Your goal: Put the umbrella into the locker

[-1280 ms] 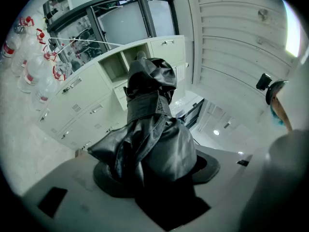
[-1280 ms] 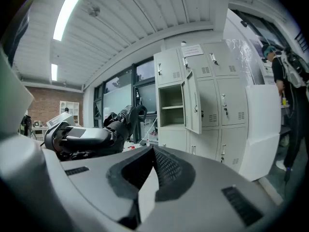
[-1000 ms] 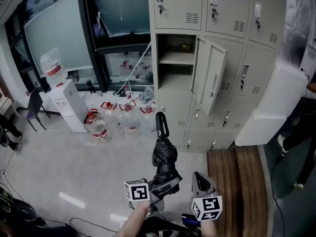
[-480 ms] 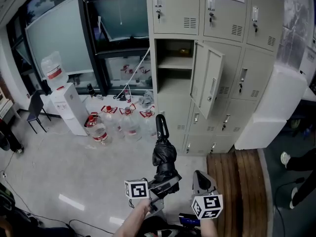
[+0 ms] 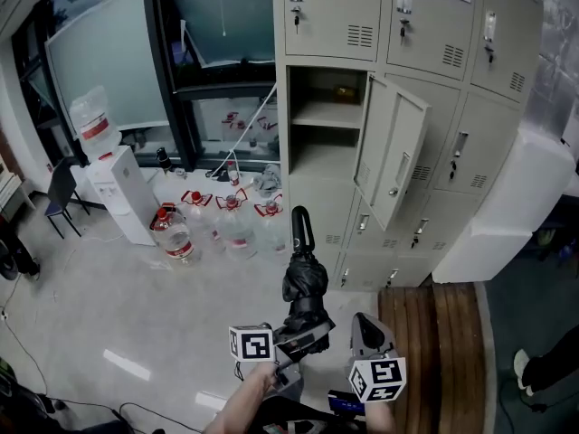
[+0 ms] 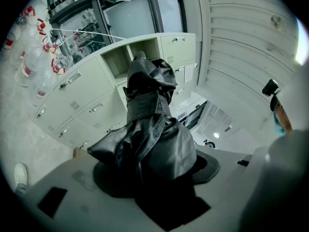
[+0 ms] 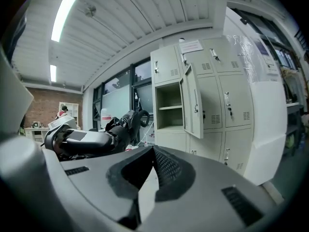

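Observation:
A folded black umbrella (image 5: 303, 283) with a hooked handle (image 5: 299, 229) stands nearly upright in my left gripper (image 5: 294, 342), which is shut on its lower end. In the left gripper view the umbrella (image 6: 145, 129) fills the space between the jaws of that gripper (image 6: 149, 178). My right gripper (image 5: 366, 333) hangs just to the right, shut and empty (image 7: 145, 178). Ahead stands a beige locker bank with one open compartment (image 5: 326, 138), its door (image 5: 393, 161) swung out to the right. The umbrella (image 7: 120, 124) is well short of the open compartment (image 7: 169, 105).
Several large water bottles (image 5: 217, 220) lie on the floor left of the lockers, beside a white water dispenser (image 5: 118, 188). A big white box (image 5: 507, 215) stands at the right. A wooden platform (image 5: 434, 333) lies below the lockers. A person's foot (image 5: 525, 369) shows at the far right.
The view has shifted a little and the lockers sit slightly further right. The person at the right edge has moved mostly out of view. Both grippers hold as before.

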The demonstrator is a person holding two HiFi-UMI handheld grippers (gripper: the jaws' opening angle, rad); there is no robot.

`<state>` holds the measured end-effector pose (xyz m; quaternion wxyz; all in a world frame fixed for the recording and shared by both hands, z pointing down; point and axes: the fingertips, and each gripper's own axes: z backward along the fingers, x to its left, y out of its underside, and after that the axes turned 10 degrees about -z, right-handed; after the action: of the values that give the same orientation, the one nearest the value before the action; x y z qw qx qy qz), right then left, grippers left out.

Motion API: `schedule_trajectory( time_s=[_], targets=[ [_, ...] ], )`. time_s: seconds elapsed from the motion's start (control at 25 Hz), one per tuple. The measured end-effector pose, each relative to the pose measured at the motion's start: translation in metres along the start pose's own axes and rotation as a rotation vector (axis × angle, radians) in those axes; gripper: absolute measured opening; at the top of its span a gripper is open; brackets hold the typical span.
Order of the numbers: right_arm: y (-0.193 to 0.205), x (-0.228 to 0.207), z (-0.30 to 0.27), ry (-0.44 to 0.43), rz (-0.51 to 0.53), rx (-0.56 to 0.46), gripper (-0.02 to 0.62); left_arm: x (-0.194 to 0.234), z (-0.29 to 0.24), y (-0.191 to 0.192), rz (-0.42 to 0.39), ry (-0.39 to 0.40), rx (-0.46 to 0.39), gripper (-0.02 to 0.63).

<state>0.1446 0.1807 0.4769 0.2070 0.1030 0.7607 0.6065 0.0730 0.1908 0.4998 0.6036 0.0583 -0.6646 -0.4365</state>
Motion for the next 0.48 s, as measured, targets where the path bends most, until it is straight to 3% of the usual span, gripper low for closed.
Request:
schedule_trajectory(
  time_s=[0.28,0.48],
  targets=[
    [-0.011,-0.042,-0.094,0.056,-0.01,0.023,0.0,0.071,-0.05,-0.06,0.021,0.031,0.037,0.275],
    [-0.037,-0.058,-0.184,0.074,-0.01,0.054,0.0,0.126,-0.083,-0.125,0.041,0.045,0.073,0.275]
  ],
)
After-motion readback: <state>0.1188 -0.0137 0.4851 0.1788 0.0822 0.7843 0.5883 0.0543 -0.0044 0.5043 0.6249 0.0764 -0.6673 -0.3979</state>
